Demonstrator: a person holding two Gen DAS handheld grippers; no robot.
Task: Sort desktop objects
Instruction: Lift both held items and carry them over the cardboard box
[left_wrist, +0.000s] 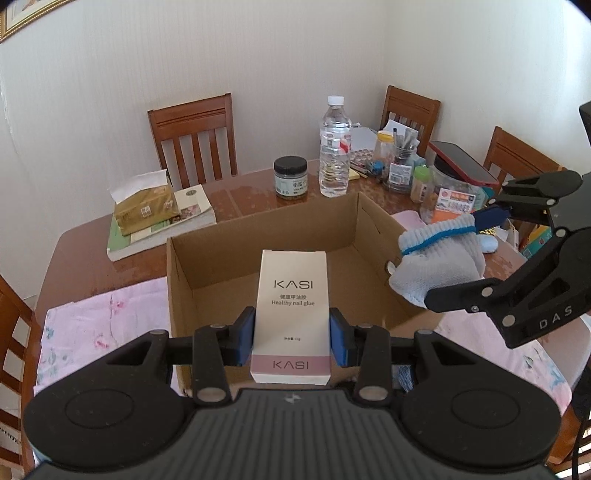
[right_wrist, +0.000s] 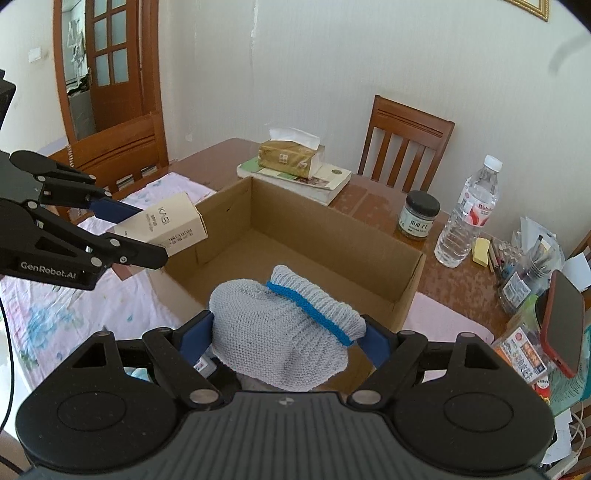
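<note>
My left gripper (left_wrist: 291, 338) is shut on a cream KASI nail glue box (left_wrist: 291, 314), held upright over the near edge of an open cardboard carton (left_wrist: 258, 258). The same box (right_wrist: 166, 227) shows at the carton's left wall (right_wrist: 229, 218) in the right wrist view, with the left gripper (right_wrist: 147, 236) around it. My right gripper (right_wrist: 284, 336) is shut on a grey knitted glove with a blue band (right_wrist: 277, 332), held above the carton's near side. In the left wrist view the glove (left_wrist: 439, 258) hangs at the carton's right wall in the right gripper (left_wrist: 454, 258).
A tissue pack (left_wrist: 144, 206) lies on books at the back left. A dark-lidded jar (left_wrist: 290, 179) and a water bottle (left_wrist: 334, 147) stand behind the carton. Pens, small bottles and a red-cased phone (right_wrist: 563, 321) crowd the right. A pink floral cloth (left_wrist: 103, 325) covers the wooden table. Chairs surround it.
</note>
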